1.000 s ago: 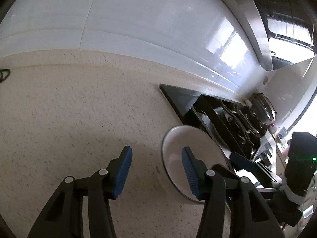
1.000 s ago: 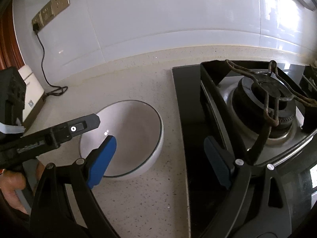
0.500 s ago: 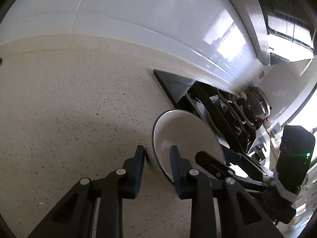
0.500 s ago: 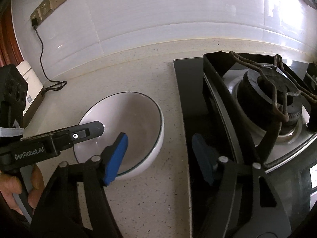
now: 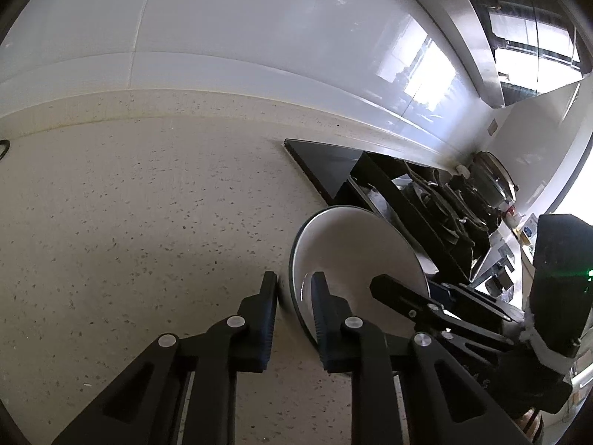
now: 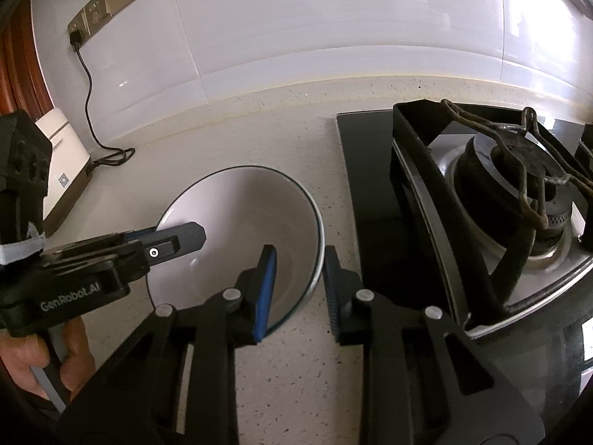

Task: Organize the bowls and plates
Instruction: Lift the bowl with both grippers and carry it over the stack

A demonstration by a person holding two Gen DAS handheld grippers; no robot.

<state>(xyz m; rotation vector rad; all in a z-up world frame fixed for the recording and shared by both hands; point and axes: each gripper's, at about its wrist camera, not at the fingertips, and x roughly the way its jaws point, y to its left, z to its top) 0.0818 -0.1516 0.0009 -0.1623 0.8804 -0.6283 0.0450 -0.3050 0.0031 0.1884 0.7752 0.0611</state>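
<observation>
Left wrist view: the left claw [image 5: 294,298] pinches the bowl [image 5: 355,248] wall, one finger inside, one outside. The right claw [image 6: 298,283] likewise clamps the opposite rim. The bowl sits on the bench [image 6: 259,122] beside the stove's [image 6: 481,200] left edge.

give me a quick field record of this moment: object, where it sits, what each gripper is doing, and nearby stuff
object: white bowl with a dark rim line, empty
location: speckled countertop, just left of the gas hob
left gripper: jaws straddle the bowl's left rim, one finger inside and one outside, narrow gap
right gripper: jaws straddle the bowl's right rim, one finger inside and one outside
contact: cannot tell if either pair of pads presses the rim
nearby: wall sockets with a black cable plugged in
</observation>
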